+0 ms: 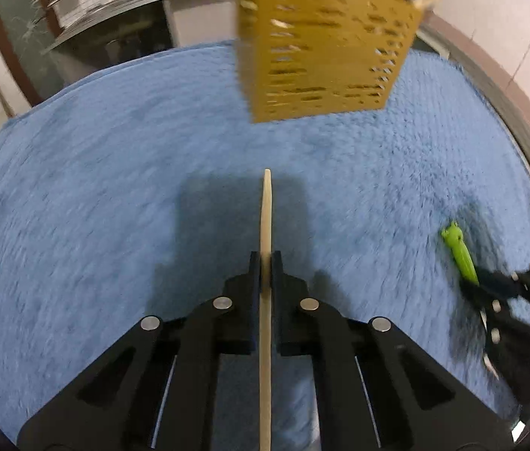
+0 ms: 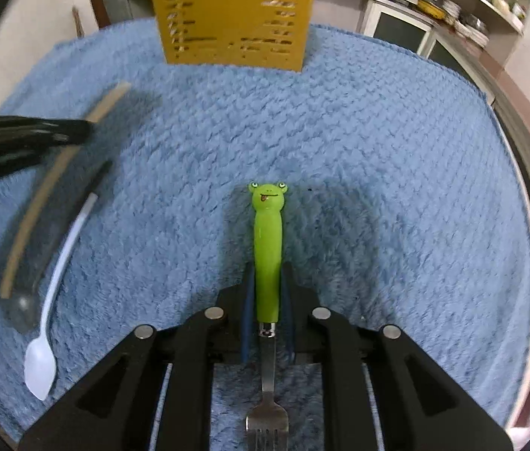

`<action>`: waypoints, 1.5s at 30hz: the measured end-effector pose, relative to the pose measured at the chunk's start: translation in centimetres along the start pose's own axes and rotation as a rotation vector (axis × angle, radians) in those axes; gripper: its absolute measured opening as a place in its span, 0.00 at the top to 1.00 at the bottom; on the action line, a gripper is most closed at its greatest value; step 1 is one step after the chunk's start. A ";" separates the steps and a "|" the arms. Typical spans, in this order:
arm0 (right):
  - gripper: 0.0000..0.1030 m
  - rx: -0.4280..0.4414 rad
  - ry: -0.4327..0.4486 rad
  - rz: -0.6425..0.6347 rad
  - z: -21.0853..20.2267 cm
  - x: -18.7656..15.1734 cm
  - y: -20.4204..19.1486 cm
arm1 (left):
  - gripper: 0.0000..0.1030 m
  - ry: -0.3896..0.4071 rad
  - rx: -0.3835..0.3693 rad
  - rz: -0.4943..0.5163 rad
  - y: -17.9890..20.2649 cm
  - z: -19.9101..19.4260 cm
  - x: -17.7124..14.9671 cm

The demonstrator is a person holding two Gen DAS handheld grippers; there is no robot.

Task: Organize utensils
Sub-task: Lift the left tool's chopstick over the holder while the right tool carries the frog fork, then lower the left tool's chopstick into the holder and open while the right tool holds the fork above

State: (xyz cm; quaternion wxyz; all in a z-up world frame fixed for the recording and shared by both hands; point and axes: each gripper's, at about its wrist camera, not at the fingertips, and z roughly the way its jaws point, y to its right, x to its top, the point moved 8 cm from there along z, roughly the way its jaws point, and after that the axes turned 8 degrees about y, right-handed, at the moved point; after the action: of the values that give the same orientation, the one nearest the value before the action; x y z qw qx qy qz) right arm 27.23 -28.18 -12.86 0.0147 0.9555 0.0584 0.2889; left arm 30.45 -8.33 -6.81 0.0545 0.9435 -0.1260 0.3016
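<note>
The wooden stick (image 1: pixel 266 225), flat and pale like a spatula handle or chopstick, sits clamped between the jaws of the left gripper (image 1: pixel 265 263), which are closed tight on it, and it points toward the yellow holder (image 1: pixel 321 56). The right gripper (image 2: pixel 266 282) has its jaws drawn in against the green frog handle of the fork (image 2: pixel 266 233); the steel tines trail back under the claw. Whether that fork is lifted off the blue towel (image 2: pixel 396 169) or only pinched where it lies, I cannot tell.

To my eye both pieces are at the carrying step: picked up, not yet in the holder. The next move calls for bringing each one up over the holder's open top, tipping it upright and letting it down inside. The two claws are near each other, so going one at a time looks wiser.

The yellow holder, a slotted box, stands toward the far edge of the towel. In the left wrist view a couple of pale upright pieces show above its rim, though motion blur keeps me from saying what they are.

Near the towel's left edge, in the right wrist view, a white plastic spoon (image 2: pixel 52 300) lies loose, with a dark-handled spoon (image 2: pixel 24 310) just beside it; both wait their turn.
</note>
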 end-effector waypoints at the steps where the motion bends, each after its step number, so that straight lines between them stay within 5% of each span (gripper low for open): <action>1: 0.86 -0.004 -0.004 -0.001 0.0 0.0 0.0 | 0.96 0.009 0.002 -0.007 -0.7 -0.7 -0.3; 12: 0.87 -0.043 0.057 0.042 -0.8 -0.6 -0.2 | 0.96 0.102 -0.059 -0.178 -6.8 -5.4 -4.0; 18: 0.87 -0.002 0.138 0.096 -2.3 -0.1 1.2 | 0.96 0.233 -0.093 -0.221 -6.4 -7.9 -1.9; 22: 0.87 0.058 0.327 0.175 -7.5 1.8 3.0 | 0.96 0.370 -0.117 -0.206 -5.0 -12.0 1.7; 28: 0.87 0.098 0.603 0.263 -14.8 4.8 5.9 | 0.96 0.475 -0.146 -0.246 -3.5 -15.6 6.5; 32: 0.87 0.100 0.673 0.290 -16.8 6.5 7.4 | 0.96 0.514 -0.155 -0.282 -2.7 -16.5 7.7; 41: 0.87 0.133 0.711 0.315 -16.3 9.5 8.2 | 0.96 0.534 -0.013 -0.240 -5.3 -16.1 7.8; 45: 0.87 0.160 0.727 0.282 -16.8 11.0 7.3 | 0.96 0.537 -0.008 -0.220 -5.2 -17.1 9.5</action>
State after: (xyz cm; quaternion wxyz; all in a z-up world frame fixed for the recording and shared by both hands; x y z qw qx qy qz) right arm 27.79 -34.22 7.69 -0.1210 0.7876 -0.0499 0.6021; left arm 29.80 -2.15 12.47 0.1218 0.8377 -0.0052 0.5324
